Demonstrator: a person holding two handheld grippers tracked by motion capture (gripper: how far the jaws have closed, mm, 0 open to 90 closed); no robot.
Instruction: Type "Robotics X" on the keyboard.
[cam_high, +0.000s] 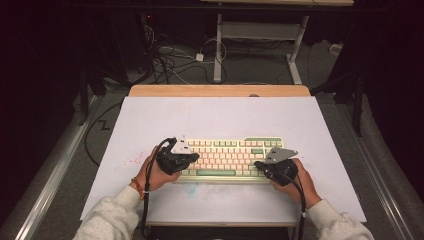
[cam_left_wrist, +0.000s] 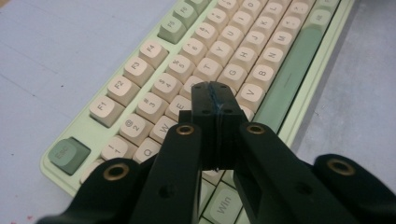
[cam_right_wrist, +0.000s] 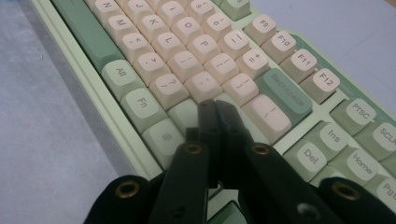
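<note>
Left gripper view puts the left gripper (cam_left_wrist: 215, 100) at lower centre of the frame, its two black fingers (cam_left_wrist: 203, 109) clenched flat against each other with nothing between them; their tips sit over the cream letter keys of the mechanical keyboard (cam_left_wrist: 140, 109), near the E and D rows, though whether they touch a keycap cannot be told; the green Esc key (cam_left_wrist: 69, 155) lies at lower left of the frame and the long green space bar (cam_left_wrist: 292, 70) runs up the right side.

Right gripper view has the right gripper (cam_right_wrist: 215, 116) likewise at lower centre, its fingers (cam_right_wrist: 208, 123) clenched together and holding nothing; the tips hang above the keys just below the green Backspace key (cam_right_wrist: 283, 95), with the Fn key (cam_right_wrist: 142, 103) to their left and the Del key (cam_right_wrist: 310, 156) to their right.

High view places the keyboard at centre frame, lying flat on a pale sheet (cam_high: 150, 125) that covers the bench (cam_high: 220, 90); the left gripper (cam_high: 192, 159) rests over the keyboard's left end and the right gripper (cam_high: 260, 165) over its lower right end, each held by a hand (cam_high: 155, 172) coming up from the bottom edge in a light sleeve (cam_high: 112, 217); cables (cam_high: 170, 62) lie on the floor in the upper part of the frame.
</note>
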